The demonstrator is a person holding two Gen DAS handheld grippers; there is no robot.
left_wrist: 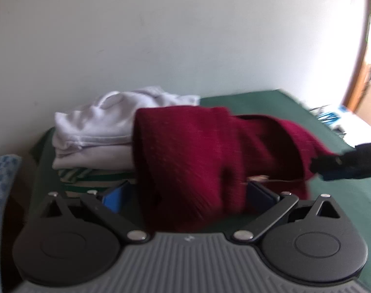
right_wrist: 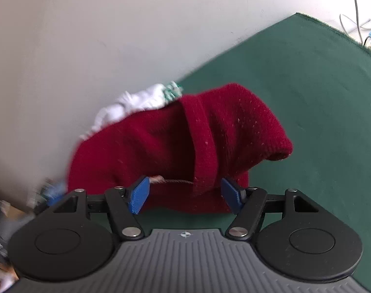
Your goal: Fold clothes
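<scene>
— While both tongs stand open, what step is this?
— Placing, I judge. The left tongs [left_wrist: 185, 195] and right tongs [right_wrist: 185, 193] straddle the folded red jumper [right_wrist: 175, 146], gripping nothing; it lies on the green cloth [right_wrist: 295, 85].
— And the pile?
— At ten o'clock in the left view: white clothes [left_wrist: 95, 131] over a striped one [left_wrist: 87, 178]. Next: regrip, lift it onto the pile. No containers show.

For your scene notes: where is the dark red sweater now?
In both wrist views, the dark red sweater lies on the green mat, right of the folded stack by the wall.
</scene>
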